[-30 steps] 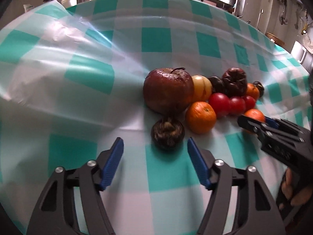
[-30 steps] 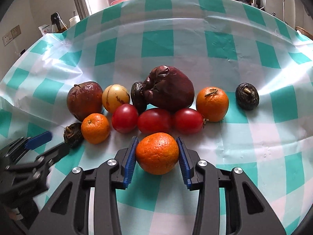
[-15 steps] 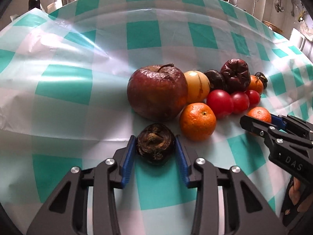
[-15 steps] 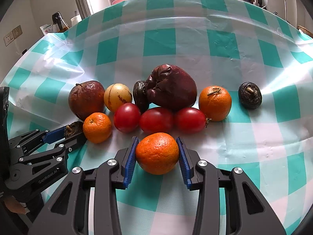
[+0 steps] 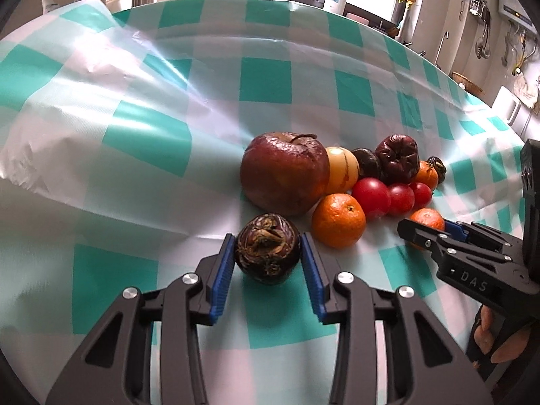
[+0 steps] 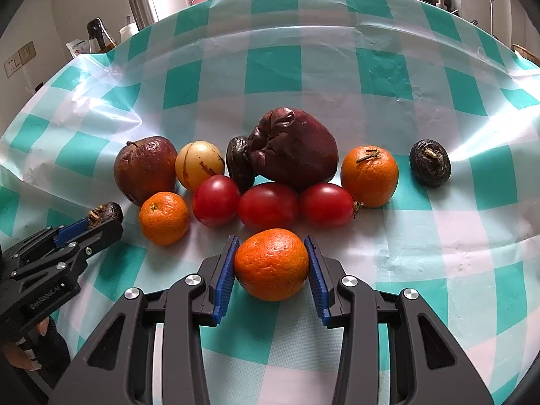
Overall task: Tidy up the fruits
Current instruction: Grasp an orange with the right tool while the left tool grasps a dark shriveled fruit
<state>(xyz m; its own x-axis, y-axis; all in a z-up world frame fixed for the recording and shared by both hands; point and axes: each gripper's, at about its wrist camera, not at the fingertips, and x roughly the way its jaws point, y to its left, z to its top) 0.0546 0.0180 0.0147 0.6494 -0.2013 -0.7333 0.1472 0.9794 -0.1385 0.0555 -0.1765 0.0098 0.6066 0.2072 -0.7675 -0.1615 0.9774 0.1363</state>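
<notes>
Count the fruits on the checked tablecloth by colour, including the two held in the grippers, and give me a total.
Orange: 3, one in the right gripper
Red: 3
Yellow: 1
Brown-red wrinkled: 2
Small dark shrivelled: 3, one in the left gripper
Total: 12

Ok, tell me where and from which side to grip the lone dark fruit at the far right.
Take the dark fruit across its round middle, one finger left and one right, coming in low from the near side. It sits apart from the orange with bare cloth all around. Its stem end tilts up toward the camera, so avoid pinching there.
</notes>
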